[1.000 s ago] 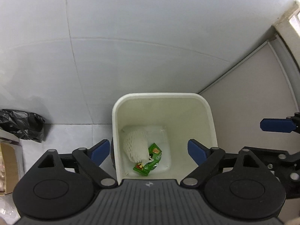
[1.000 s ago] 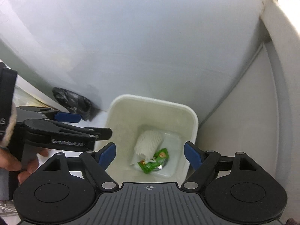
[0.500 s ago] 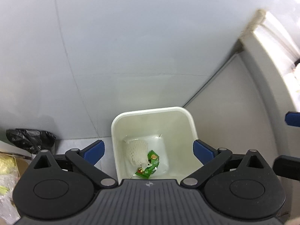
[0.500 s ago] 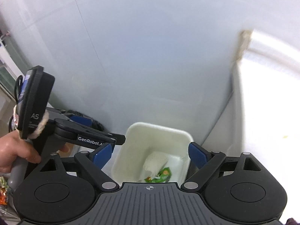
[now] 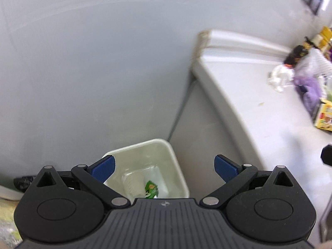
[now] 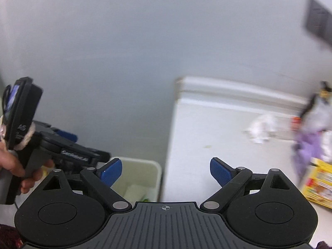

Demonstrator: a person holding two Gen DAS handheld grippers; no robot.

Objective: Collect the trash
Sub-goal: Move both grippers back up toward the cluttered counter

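A white bin [image 5: 176,161] stands on the floor against the grey wall, below my left gripper [image 5: 164,169], which is open and empty. In the bin lie a green wrapper [image 5: 151,188] and a white foam net [image 5: 130,184]. The bin also shows in the right wrist view [image 6: 143,172]. My right gripper [image 6: 166,171] is open and empty, above the counter edge. On the white counter [image 5: 259,108] lie a crumpled white wrapper [image 5: 280,76], a purple bag [image 5: 309,87] and a yellow box [image 5: 323,116]. The white wrapper [image 6: 261,127], purple bag [image 6: 309,143] and yellow box [image 6: 317,182] show blurred in the right wrist view.
A black bag [image 5: 22,182] lies on the floor left of the bin. The left hand-held gripper [image 6: 68,151] shows at the left of the right wrist view. The grey counter side panel [image 5: 199,137] stands right of the bin.
Both grippers have risen and swung right, away from the bin. The bin looks smaller and lower; the counter top with its items has come into view.
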